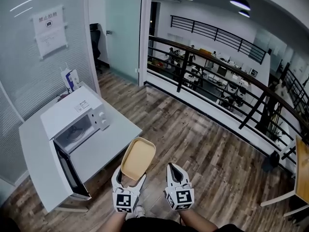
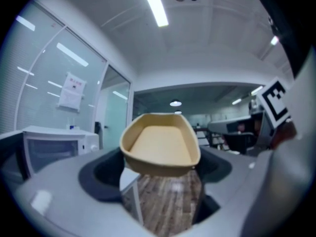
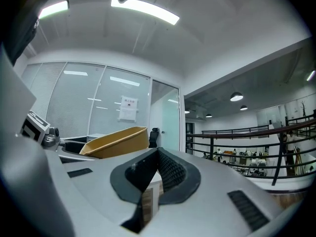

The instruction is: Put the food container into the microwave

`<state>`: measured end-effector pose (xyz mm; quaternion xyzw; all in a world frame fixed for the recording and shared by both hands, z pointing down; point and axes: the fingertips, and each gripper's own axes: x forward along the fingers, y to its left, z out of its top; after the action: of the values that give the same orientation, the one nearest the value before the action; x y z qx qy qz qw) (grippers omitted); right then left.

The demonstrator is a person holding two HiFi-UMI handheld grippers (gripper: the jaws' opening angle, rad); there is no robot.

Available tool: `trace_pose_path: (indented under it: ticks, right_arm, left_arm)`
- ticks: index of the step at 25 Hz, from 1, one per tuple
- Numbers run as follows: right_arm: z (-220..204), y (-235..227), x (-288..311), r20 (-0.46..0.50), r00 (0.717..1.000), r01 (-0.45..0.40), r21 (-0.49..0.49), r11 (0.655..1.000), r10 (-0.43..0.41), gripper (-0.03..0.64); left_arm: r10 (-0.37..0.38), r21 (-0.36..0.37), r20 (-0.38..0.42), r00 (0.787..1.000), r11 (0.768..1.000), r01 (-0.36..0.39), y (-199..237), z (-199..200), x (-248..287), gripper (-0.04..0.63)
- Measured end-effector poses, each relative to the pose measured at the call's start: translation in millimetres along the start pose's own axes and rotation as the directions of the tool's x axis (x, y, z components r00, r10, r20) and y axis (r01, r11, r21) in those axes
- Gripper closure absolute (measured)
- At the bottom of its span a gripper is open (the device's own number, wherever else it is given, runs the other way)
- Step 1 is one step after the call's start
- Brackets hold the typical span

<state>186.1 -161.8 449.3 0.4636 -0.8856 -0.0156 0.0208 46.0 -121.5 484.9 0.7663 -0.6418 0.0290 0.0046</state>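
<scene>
My left claw [image 1: 130,179] is clamped on the near edge of the food container [image 1: 138,157], a shallow tan tray with rounded corners, sloping walls and a smooth matte inside. It sticks out ahead of the claw, held in the air past the corner of the white counter [image 1: 104,146]. My right claw [image 1: 176,172] sits just beside the left one, to its right, with its jaws pressed together and nothing between them. Ahead and to the left of the left claw, the boxy white microwave [image 1: 77,111] stands on the counter with its dark-framed door [image 1: 67,170] swung open toward me. Only the head view shows that open cavity and the wood-plank floor [image 1: 193,144] beneath both claws. The left gripper view alone shows the tray's bare, empty bottom and thin rim. The right gripper view shows the tray's slanted outer wall from the side, off to that claw's left, and the cross-hatched rubber pad lining its own jaw.
</scene>
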Motion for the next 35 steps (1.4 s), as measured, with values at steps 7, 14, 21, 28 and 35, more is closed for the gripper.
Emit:
trace_pose_path:
  ticks: [7, 14, 21, 28, 35]
  right_arm:
    - [-7.7, 24.4, 51.3, -0.033, 0.999, -0.011, -0.019, 1.000, 0.011, 0.611]
    - [-0.6, 43.9, 82.7, -0.030, 0.999, -0.041, -0.049, 0.998, 0.039, 0.611]
    - [0.8, 58.2, 110.6, -0.036, 0.995, -0.092, -0.063, 0.994, 0.090, 0.611]
    - [0.8, 66.8, 134.6, -0.023, 0.991, -0.132, -0.053, 0.990, 0.131, 0.611]
    - [-1.8, 65.6, 155.8, -0.022, 0.988, -0.152, -0.046, 0.987, 0.152, 0.611]
  left_arm:
    - [-0.002, -0.012, 0.002, 1.000, 1.000, 0.002, 50.2, -4.3, 19.7, 0.152]
    - [0.016, -0.031, 0.011, 1.000, 0.999, -0.016, 82.5, -5.9, 28.3, 0.152]
    - [0.064, -0.054, 0.009, 0.998, 0.997, -0.063, 107.1, -11.2, 35.2, 0.152]
    - [0.108, -0.052, 0.007, 0.994, 0.993, -0.107, 126.3, -11.0, 38.1, 0.152]
    - [0.145, -0.058, -0.011, 0.989, 0.988, -0.145, 143.0, -19.6, 49.1, 0.152]
